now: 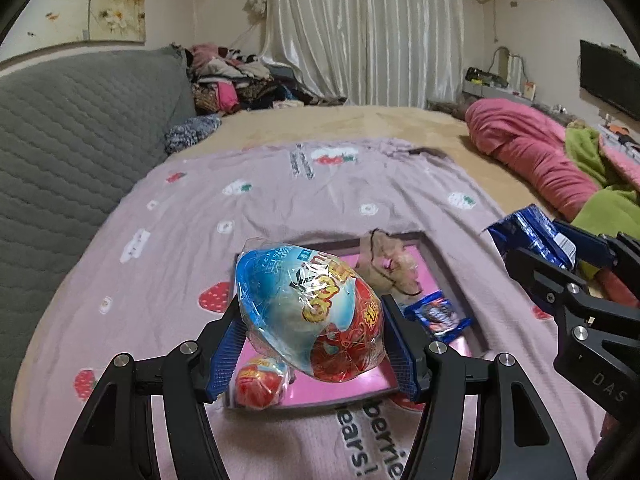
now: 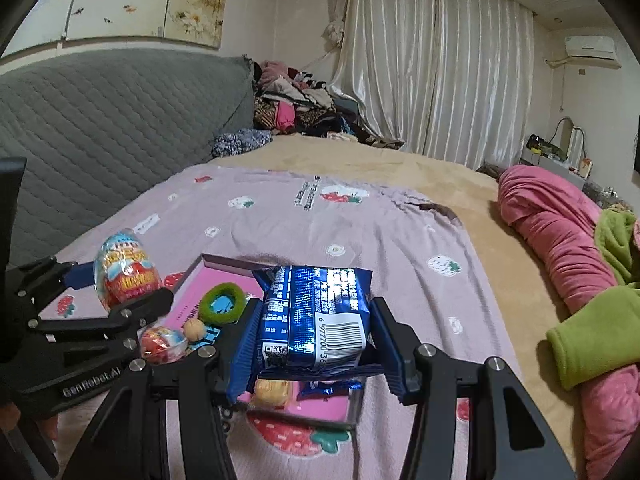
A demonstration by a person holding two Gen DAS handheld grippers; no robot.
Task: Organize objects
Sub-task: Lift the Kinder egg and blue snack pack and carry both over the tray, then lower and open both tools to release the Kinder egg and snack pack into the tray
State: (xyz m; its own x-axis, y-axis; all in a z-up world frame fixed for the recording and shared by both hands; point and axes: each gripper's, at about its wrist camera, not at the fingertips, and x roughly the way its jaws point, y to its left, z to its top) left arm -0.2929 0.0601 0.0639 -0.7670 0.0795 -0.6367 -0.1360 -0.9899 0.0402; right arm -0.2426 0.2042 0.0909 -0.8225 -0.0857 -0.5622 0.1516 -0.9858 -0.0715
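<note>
The egg-shaped toy candy [image 1: 310, 312] in shiny wrap hangs in the air over the near left part of the pink tray [image 1: 452, 264], pinched by the left gripper [image 1: 312, 344], one blue pad on each side. The right gripper [image 2: 314, 344] is pinching the blue snack packet [image 2: 316, 316] flat between its pads, up above the near right part of the same tray. The tray sits on the strawberry blanket [image 1: 280, 196] on the bed, and it already has things in it: a smaller egg candy [image 1: 258, 386] by the near left corner, a small blue packet [image 1: 438, 314] by the right edge, a crumpled tan thing [image 1: 390, 264] at the far side, and a green fuzzy ring [image 2: 222, 304]. I think the job now is to set both things down inside the tray. Go down slowly, pick a bare pink spot, and let go only when low. The big egg is round, so it may roll or knock the little egg. Do one hand first, so the two grippers do not bump.
</note>
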